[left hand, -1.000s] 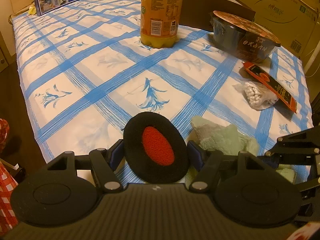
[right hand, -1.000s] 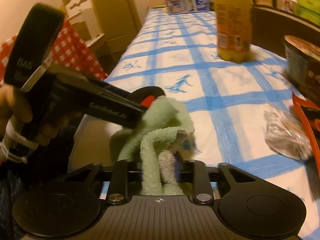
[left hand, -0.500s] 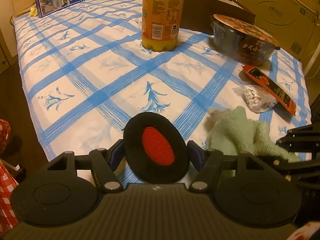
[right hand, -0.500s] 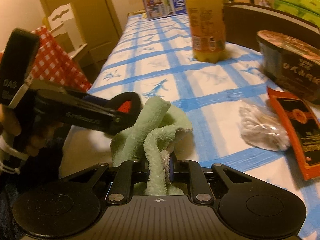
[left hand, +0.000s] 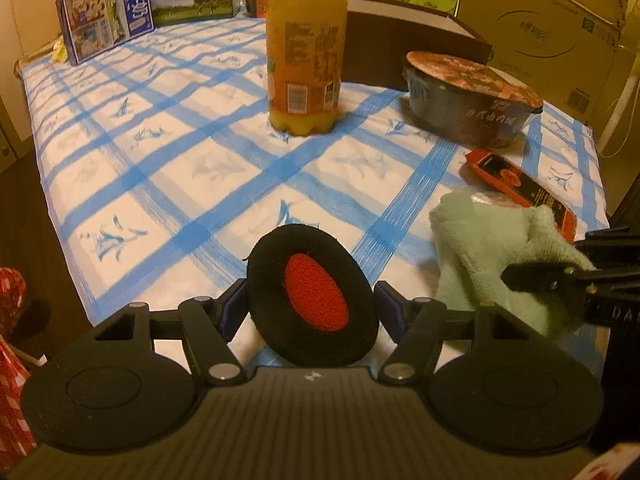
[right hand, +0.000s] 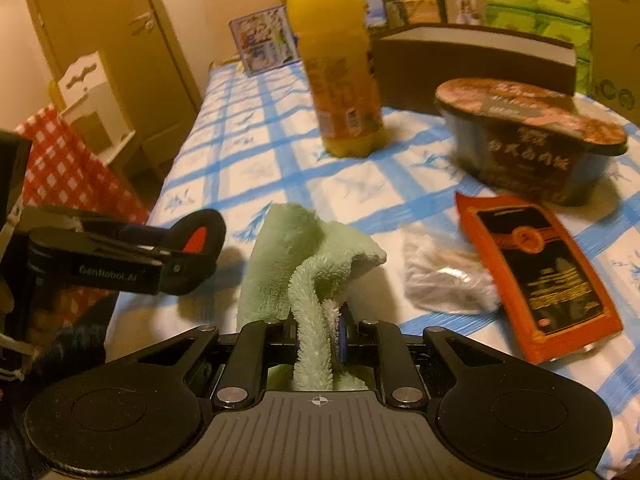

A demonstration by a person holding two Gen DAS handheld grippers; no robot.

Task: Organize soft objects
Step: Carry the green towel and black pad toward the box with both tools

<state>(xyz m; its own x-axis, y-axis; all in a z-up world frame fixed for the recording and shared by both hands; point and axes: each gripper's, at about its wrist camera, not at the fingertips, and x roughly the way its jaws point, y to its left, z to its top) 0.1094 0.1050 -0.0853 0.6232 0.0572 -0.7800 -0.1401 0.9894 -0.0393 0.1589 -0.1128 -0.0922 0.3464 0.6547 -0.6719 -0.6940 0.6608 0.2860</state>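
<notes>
left gripper [left hand: 312, 312]: its jaws stood wide but were filled, pressed on either edge of a round black pad with a red centre [left hand: 313, 295], held upright on its rim, off the tablecloth [left hand: 192, 168].
right gripper [right hand: 320, 344]: jaws nearly together, pinching a fold of the green towel [right hand: 308, 256]; the rest of it bunched up in front.
why held so: i took it that each soft thing was lifted for sorting, away from the bottle [right hand: 340, 80], bowl [right hand: 528, 140] and packets.
pose: both pointed down at a slant over the near table edge, side by side, the left just beside the towel.
</notes>
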